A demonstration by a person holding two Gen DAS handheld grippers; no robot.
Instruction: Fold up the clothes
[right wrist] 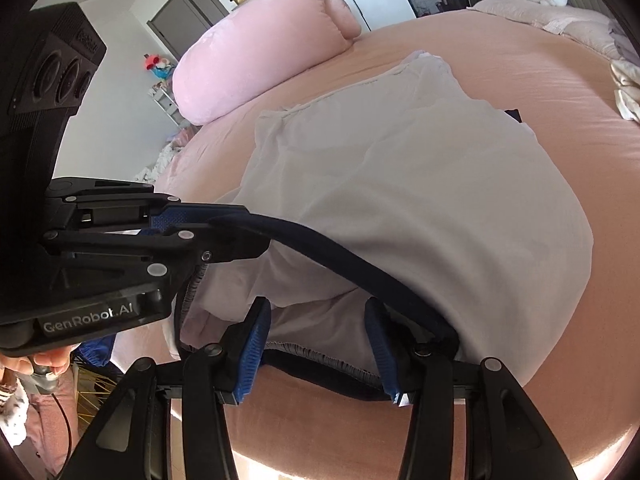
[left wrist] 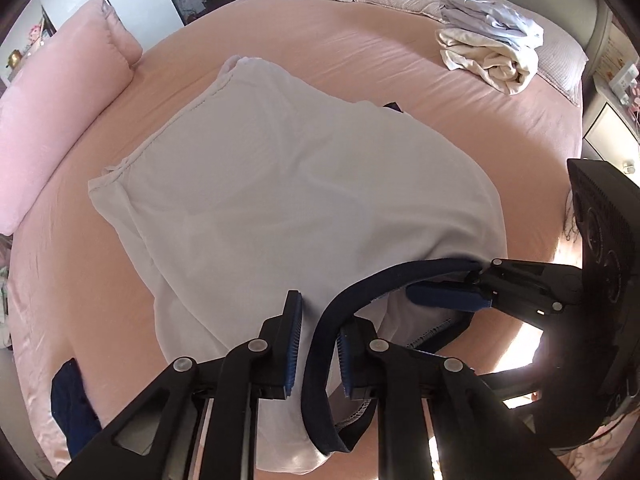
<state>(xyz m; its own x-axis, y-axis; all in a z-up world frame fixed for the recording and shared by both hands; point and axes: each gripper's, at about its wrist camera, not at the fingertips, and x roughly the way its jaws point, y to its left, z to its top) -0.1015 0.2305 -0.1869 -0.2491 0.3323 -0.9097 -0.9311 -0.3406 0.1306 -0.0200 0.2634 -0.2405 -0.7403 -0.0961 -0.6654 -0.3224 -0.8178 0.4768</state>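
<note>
Closest to the left wrist lens, the left claw point(left wrist: 320, 348) is standing narrowly open. A navy band point(left wrist: 360, 292) is filling the gap between its blue pads, so it appears to be pinching that band. The band is edging a pale garment point(left wrist: 280, 184), which is lying spread over the pink bed point(left wrist: 480, 120) with its near edge lifted and its far hem resting flat. A loose pile of clothes point(left wrist: 492, 52) is sitting well apart near the head of the bed, and a pink bolster point(left wrist: 60, 112) is lying along the left side.

In the right wrist view, the right claw point(right wrist: 316, 344) is gaping wide. It is straddling the garment's near edge, with pale cloth and a gathered navy trim showing between its fingers. The band is crossing just behind its right finger, and I judge that this claw is not clamping anything. The left claw is showing side-on here, with its pads close together and the band coming out from between them.

The garment is looking thin, limp and light. It is sagging between the held points and creasing softly, so it will likely drape and slide on the smooth sheet instead of keeping a shape. The navy band is looking thicker and firmer than the body cloth, which makes it the surer place to grip. Two holds set apart along it should be keeping the edge taut. A pinch on the thin body cloth alone is likely to bunch or slip.
</note>
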